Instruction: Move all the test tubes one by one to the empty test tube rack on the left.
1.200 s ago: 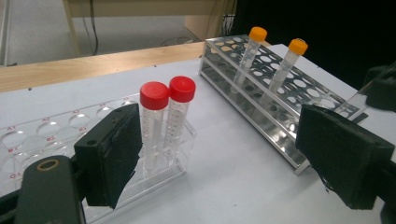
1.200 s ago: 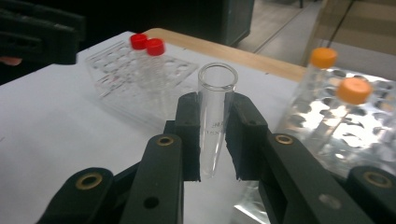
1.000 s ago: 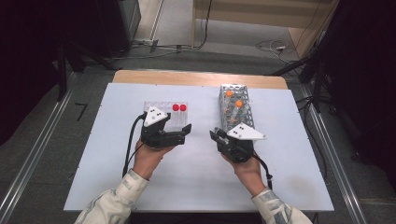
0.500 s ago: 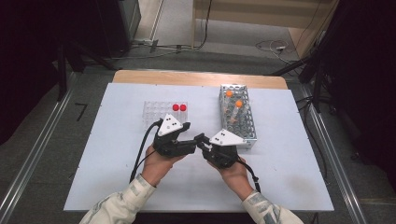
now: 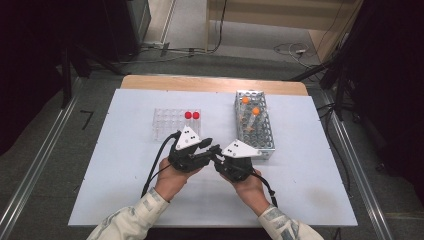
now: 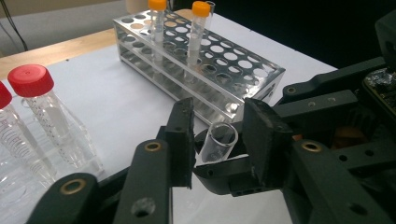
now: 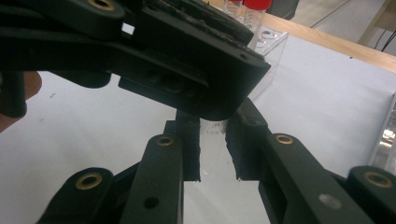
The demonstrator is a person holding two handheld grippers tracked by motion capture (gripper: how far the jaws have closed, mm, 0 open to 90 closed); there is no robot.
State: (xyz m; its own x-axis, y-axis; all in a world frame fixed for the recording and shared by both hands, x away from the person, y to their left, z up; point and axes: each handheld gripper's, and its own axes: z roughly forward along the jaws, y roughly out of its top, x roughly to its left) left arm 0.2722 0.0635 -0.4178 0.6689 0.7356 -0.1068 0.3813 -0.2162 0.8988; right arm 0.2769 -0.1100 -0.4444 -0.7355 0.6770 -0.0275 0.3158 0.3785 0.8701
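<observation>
Tube (image 6: 218,142), clear plastic, uncapped, open mouth turned toward my left gripper's camera; it sits between both pairs of jaws at once. In the left gripper view my left gripper (image 6: 215,140) has its two black pads on either side of the rim, narrow; they have just been closing around it, and I cannot tell whether they press the wall yet. In the right gripper view my right gripper (image 7: 213,149) is clamped on the same tube (image 7: 213,140), body see-through with faint print near the top, the left gripper's black body crossing just above the jaws. From the high view, the two grippers meet tip to tip at mid-table, left gripper (image 5: 212,150), right gripper (image 5: 218,156), tube too small to pick out there. Beyond the jaws: metal rack (image 5: 262,135) with two orange-capped tubes (image 6: 201,28) upright in its far holes. Off to the left side, clear rack (image 5: 165,122) holding two red-capped tubes (image 5: 192,115).
</observation>
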